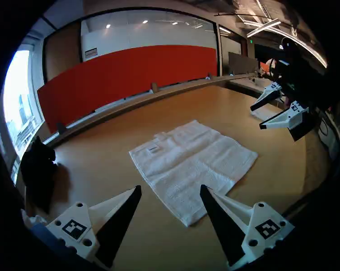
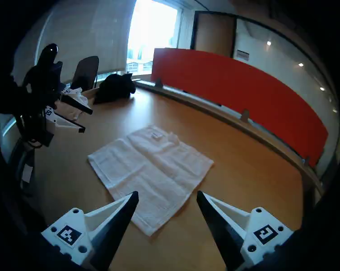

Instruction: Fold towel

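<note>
A white towel (image 1: pixel 192 165) lies spread flat on the wooden surface (image 1: pixel 278 153) at centre frame, with a small label (image 1: pixel 152 148) near its upper-left edge. At lower frame the left claw (image 1: pixel 170 187) is open and empty, its tips framing the towel's near corner. In the right gripper view the right claw (image 2: pixel 166 193), at lower frame, is likewise open and empty before the towel. A red panel (image 1: pixel 124 77) backs the surface.

White towel (image 1: pixel 192 161), spread flat, slightly rumpled, small tag up, on the wooden table (image 1: pixel 269 171).
</note>
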Motion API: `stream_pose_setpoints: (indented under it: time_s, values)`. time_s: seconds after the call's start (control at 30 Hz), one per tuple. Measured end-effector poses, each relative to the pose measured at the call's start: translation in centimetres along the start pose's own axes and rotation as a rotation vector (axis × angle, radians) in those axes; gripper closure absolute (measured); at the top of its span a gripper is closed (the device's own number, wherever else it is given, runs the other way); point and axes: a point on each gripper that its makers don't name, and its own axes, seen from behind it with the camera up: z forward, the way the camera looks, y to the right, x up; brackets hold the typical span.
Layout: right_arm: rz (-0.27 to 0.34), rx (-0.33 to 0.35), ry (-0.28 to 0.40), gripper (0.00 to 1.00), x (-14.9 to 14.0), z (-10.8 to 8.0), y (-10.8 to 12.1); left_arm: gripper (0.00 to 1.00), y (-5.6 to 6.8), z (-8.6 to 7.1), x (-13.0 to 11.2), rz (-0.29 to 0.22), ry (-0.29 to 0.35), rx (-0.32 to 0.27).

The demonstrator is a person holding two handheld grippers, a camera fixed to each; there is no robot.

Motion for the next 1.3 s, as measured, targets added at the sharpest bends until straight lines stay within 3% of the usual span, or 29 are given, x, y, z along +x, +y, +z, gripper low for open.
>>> stream_pose_setpoints:
  time_s: [0.33,0.7,1.3]
  values:
    - [0.027,0.023,-0.054,0.00,-3.4,1.8,-0.7,0.04,1.5,2.4,-3.3,0.015,-0.077,-0.045]
    - [0.020,0.053,-0.122,0.00,-6.7,2.7,-1.4,0.04,3.3,3.9,-6.2,0.007,-0.143,-0.095]
    - [0.005,0.115,-0.204,0.01,-9.9,3.2,-2.7,0.04,4.3,5.2,-9.4,0.000,-0.228,-0.127]
